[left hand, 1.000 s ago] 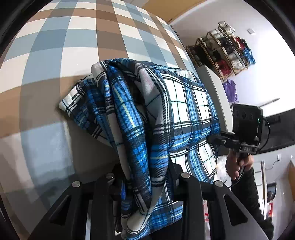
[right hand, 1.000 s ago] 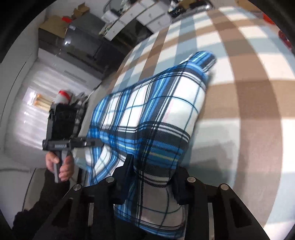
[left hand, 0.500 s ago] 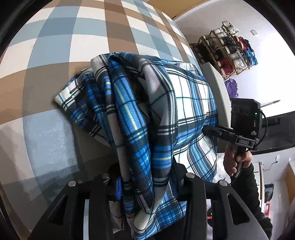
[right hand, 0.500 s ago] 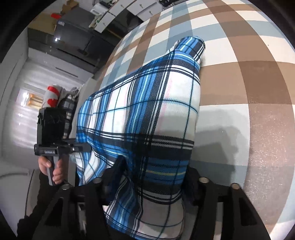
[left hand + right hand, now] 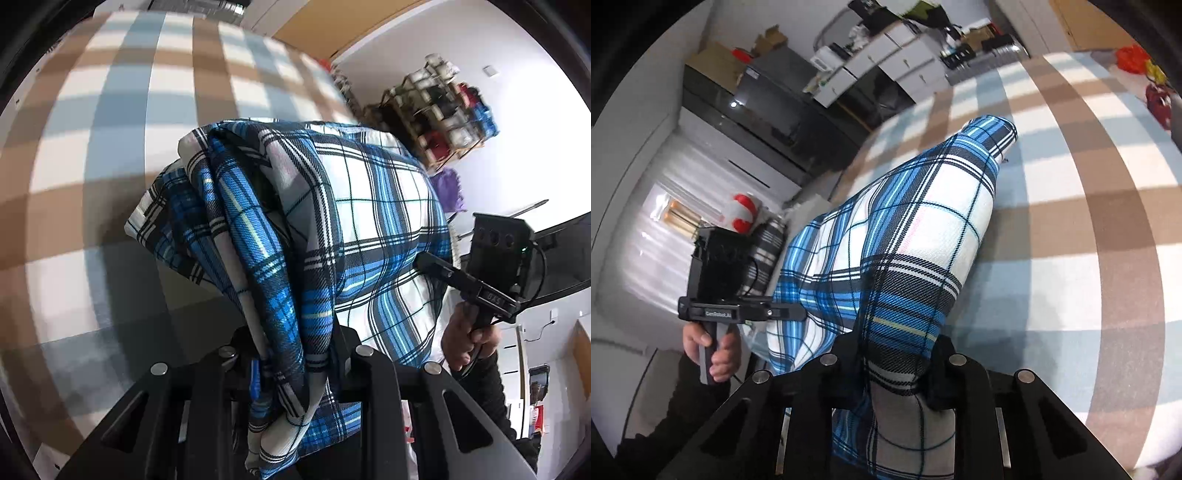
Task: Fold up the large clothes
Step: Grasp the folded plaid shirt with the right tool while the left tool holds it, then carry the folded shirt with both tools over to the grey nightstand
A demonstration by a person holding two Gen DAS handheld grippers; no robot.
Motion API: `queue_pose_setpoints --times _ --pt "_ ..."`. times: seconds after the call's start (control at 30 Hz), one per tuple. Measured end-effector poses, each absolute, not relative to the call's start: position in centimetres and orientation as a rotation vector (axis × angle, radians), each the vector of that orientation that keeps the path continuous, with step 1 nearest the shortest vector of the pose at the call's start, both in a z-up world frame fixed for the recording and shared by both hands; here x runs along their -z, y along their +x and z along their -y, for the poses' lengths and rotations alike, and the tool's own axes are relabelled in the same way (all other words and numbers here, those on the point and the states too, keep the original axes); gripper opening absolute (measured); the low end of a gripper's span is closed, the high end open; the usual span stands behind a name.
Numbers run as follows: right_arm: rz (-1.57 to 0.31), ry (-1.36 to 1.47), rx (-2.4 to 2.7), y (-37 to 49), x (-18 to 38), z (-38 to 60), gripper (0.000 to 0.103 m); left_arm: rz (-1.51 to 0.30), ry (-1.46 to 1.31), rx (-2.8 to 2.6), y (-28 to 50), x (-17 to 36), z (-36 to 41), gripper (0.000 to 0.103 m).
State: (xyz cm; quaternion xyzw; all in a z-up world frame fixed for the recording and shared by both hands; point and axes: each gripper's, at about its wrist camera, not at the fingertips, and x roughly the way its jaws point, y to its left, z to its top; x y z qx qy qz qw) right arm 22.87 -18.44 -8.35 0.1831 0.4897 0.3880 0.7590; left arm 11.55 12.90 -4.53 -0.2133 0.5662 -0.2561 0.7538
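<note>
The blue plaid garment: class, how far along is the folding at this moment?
Done: the blue plaid garment is already bunched into several layers. In hand: the left gripper and right gripper both clamp it, jaws having just closed further, lifting it off the checked bedspread. Left: laying it down flat and finishing the fold.

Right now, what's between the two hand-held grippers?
The blue plaid cloth spans the gap: the left hand-held gripper and right hand-held gripper each pinch an end. Both wrist views show it, above the checked cover.
</note>
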Motion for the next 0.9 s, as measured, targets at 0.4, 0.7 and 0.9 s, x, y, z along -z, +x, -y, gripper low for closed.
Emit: queue_pose_setpoints --times 0.4,0.7,0.9 --pt "-0.945 0.399 -0.908 20.6 -4.1 13.8 0.023 -1.109 -0.309 0.504 8.5 -8.1 -15.9 0.020" --pt "-0.852 0.392 -1.007 20.7 -12.5 4.4 0.023 -0.959 -0.291 0.386 5.7 -15.5 -23.9 0.020" --pt "-0.842 0.421 -1.141 21.8 -14.2 -6.3 0.023 -0.899 -0.277 0.224 2.8 -17.9 -32.1 0.020"
